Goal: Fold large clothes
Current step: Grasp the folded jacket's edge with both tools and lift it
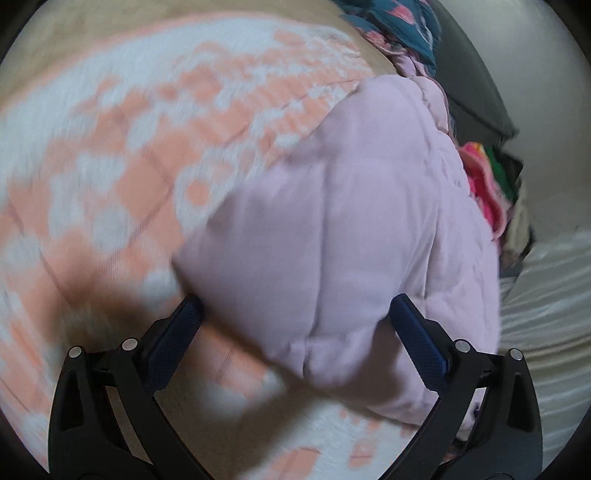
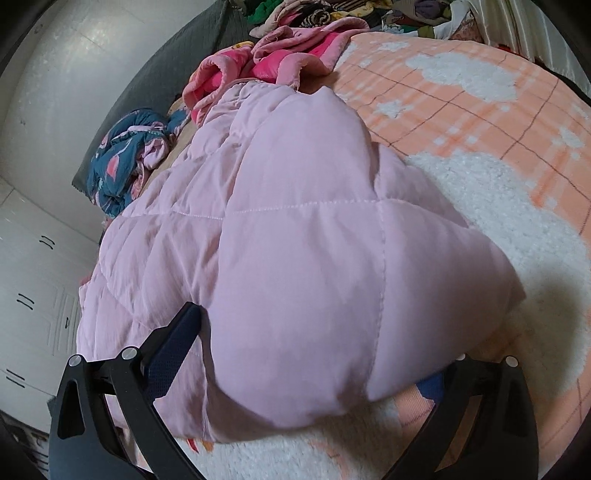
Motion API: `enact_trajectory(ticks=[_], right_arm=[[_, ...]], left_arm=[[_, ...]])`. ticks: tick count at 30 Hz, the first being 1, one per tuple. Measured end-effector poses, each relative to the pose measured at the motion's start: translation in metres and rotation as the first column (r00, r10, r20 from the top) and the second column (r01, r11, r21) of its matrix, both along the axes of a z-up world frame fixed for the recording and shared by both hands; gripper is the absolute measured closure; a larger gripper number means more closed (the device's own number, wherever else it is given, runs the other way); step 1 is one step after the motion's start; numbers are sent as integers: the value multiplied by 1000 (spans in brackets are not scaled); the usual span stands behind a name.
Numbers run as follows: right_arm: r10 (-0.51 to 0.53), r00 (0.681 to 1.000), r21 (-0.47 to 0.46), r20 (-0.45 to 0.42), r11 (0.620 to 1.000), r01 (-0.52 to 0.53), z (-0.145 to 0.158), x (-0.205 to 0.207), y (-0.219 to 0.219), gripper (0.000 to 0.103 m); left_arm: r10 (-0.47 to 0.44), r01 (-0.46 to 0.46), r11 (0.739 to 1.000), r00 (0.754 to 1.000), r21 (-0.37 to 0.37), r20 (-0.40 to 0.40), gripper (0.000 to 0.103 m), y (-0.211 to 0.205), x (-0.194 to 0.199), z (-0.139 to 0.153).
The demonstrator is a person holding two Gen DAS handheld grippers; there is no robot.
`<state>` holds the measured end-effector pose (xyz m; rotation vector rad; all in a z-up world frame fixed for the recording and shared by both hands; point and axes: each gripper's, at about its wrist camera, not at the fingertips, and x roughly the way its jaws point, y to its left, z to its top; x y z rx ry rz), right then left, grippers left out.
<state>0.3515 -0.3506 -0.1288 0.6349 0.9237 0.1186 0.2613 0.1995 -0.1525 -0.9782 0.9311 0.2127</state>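
Note:
A pale pink quilted puffer jacket [image 2: 295, 240] lies bunched on a bed covered by a peach-and-white checked fleece blanket [image 2: 480, 110]. In the left wrist view the jacket [image 1: 332, 221] fills the centre and right, and the picture is blurred by motion. My left gripper [image 1: 297, 304] is open, its blue-padded fingers [image 1: 417, 332] wide apart with a puffy fold of the jacket between them. My right gripper [image 2: 314, 343] also stands wide open against the jacket's near edge. Its left finger [image 2: 177, 339] shows, while the jacket drapes over and hides the right fingertip.
A bright pink fleece garment [image 2: 266, 62] lies beyond the jacket, a teal patterned cloth [image 2: 125, 155] to its left, and a heap of mixed clothes [image 2: 369, 14] at the far end. A dark grey headboard [image 2: 166, 66] and white cupboard doors [image 2: 33, 280] stand left.

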Motion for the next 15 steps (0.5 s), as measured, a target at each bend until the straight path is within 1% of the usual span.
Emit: enact_trajectory(ticks=[1,3,6,8,9,10,11,12,13,14,15], right_arm=[[-2,1000,-1,9,1000,2,0,0,1,4],[-7,1000,0,18,1000,7,-2,0,1,4],[-10,999,12,31,1000,10,-3,0,0,4],[-5,999,25,43,1000,4,-4,1,0,7],[1,999,42,49,999,-3,-4,0,0,14],[10,998,64,54,998,-14,-4,0,-1,25],[17,998,80,58,997,-21,-4,-1,0,30],[31,997,82,66,996,-37,-1,-2,1,39],[38,997,75,72,996,-44,1,-3,3,47],[54,995,56,84,997,-59,5,-3,5,50],[72,993,35,92,997,-75,9,-4,7,55]], left_arm=[[13,-13,1000,1000,-1,5,8,-2,-2,0],[15,-15,1000,1000,23,9,8,-7,2,2],[55,-54,998,998,-31,24,8,-4,9,0],[75,-73,995,997,-64,36,8,-3,15,-2],[81,-78,994,996,-72,45,8,-2,17,-2],[88,-83,993,995,-78,57,8,-3,20,-2],[88,-83,993,994,-86,66,9,-3,21,-1],[82,-74,993,993,-89,80,13,-6,18,1],[71,-63,995,994,-81,88,22,-9,21,4],[56,-52,997,995,-48,86,32,-12,24,11],[33,-32,999,995,-16,90,37,-15,27,18]])
